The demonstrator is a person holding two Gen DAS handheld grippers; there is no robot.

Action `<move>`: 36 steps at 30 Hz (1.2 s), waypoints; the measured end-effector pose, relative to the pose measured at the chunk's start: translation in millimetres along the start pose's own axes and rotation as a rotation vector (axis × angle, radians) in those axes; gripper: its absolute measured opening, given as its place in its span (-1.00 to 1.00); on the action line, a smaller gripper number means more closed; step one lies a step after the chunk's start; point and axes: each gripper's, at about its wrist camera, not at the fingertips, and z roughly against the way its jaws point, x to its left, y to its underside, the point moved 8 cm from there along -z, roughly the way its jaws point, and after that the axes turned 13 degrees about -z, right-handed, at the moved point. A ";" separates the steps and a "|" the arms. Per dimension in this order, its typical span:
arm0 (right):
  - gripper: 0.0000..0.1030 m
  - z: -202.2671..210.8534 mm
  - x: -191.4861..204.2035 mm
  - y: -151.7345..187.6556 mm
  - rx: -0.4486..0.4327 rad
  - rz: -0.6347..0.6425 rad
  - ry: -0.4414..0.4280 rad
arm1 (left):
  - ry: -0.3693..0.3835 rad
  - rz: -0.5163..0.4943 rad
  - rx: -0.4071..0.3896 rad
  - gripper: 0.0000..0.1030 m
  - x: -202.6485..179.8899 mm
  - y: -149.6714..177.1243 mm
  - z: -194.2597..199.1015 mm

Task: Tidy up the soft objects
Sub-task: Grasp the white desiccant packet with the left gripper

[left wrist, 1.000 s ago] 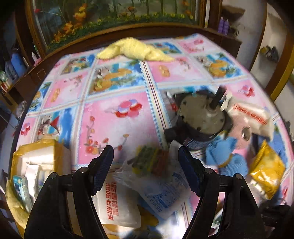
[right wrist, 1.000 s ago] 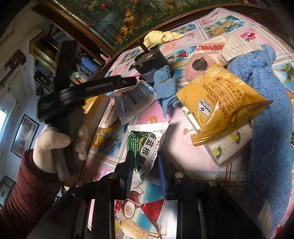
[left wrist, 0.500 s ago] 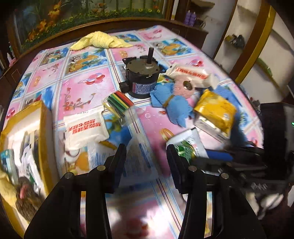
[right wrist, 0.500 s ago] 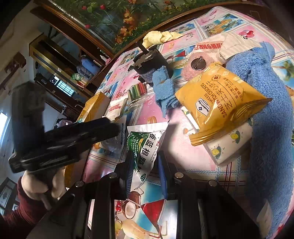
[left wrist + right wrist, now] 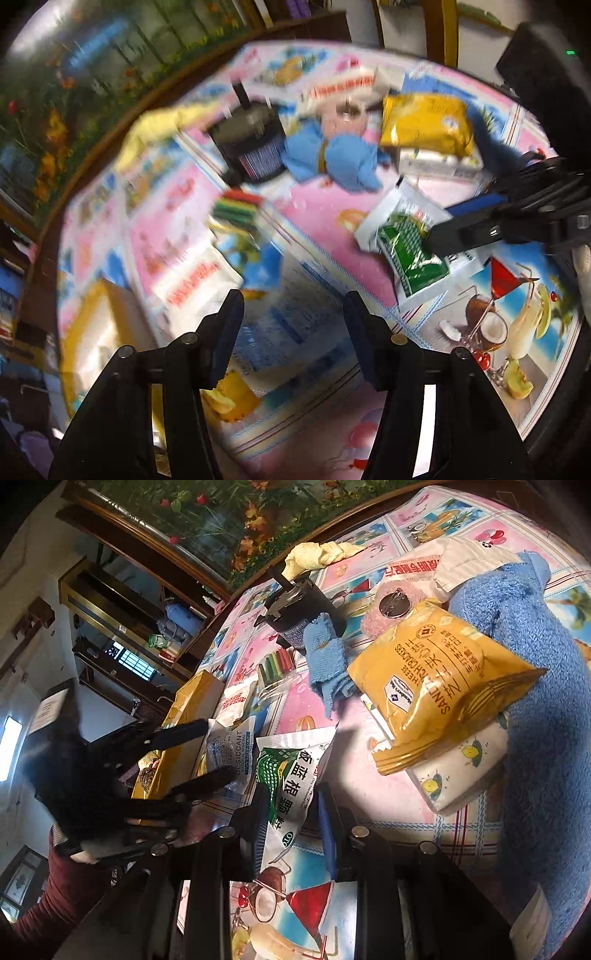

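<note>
Green-and-white sachet (image 5: 291, 775) lies flat on the patterned tablecloth (image 5: 354, 782), near the table's front edge. Right gripper (image 5: 293, 825) is pinched on its lower end; fingers nearly together w/ the foil between the pads. In the left wrist view the same sachet (image 5: 406, 251) sits at right, w/ the right gripper's black fingers (image 5: 465, 232) on it.

Just left of it: clear desiccant pouch (image 5: 231, 755), blue print. Left gripper (image 5: 207, 751) straddles that pouch, jaws part-open & just been widening a little; pouch is between the fingers, pads not pressing on it. Left wrist view is motion-blurred; the pouch (image 5: 291, 325) shows as a pale blue-printed smear between the left gripper's (image 5: 293, 332) fingers.

Further left: yellow box (image 5: 192, 709) at the table edge, open, w/ stuff inside I can't make out. White packet w/ red lettering (image 5: 236, 703) lies beside it. Bag of coloured sticks (image 5: 277, 666) sits behind that.

Behind the sachet: small blue cloth (image 5: 327, 664), black cylindrical motor (image 5: 299, 613), pink fluffy item w/ a metal disc (image 5: 391, 609). Right of the sachet: yellow cracker bag (image 5: 439, 679) resting on a lemon-print pack (image 5: 458, 771). Big blue towel (image 5: 539, 716) runs down the right side. Yellow cloth (image 5: 317, 555) lies at the far edge.

A person's dark-red sleeve (image 5: 62, 882) & white glove hold the left gripper.
</note>
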 end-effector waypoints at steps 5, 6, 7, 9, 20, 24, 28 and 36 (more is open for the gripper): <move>-0.53 -0.4 0.1 -0.6 0.001 -0.004 -0.004 | 0.248 0.146 0.005 0.12 -15.3 7.8 10.7; -0.53 -0.6 -0.2 -1.2 0.001 -0.006 -0.006 | 0.266 0.152 -0.003 0.12 -18.3 9.6 15.8; -0.53 -0.2 0.0 -1.1 0.001 -0.007 -0.008 | 0.265 0.154 -0.015 0.12 -19.9 11.3 21.3; -0.53 -0.3 -0.1 -1.2 0.001 -0.008 -0.009 | 0.239 0.154 -0.035 0.12 -18.9 14.9 29.5; -0.52 0.4 -0.4 -1.9 0.006 -0.009 -0.007 | 0.136 0.171 -0.020 0.14 -33.4 20.3 16.6; -0.39 2.5 4.7 -1.5 -0.014 0.029 0.089 | 0.139 0.222 -0.048 -0.21 -35.7 22.0 21.8; 0.01 -7.2 25.0 2.6 -0.010 0.115 0.180 | 0.129 0.255 -0.075 -0.24 -40.0 24.4 25.4; -0.11 -35.1 41.6 1.8 -0.022 0.230 0.382 | 0.153 0.372 -0.143 -0.35 -38.9 34.1 36.8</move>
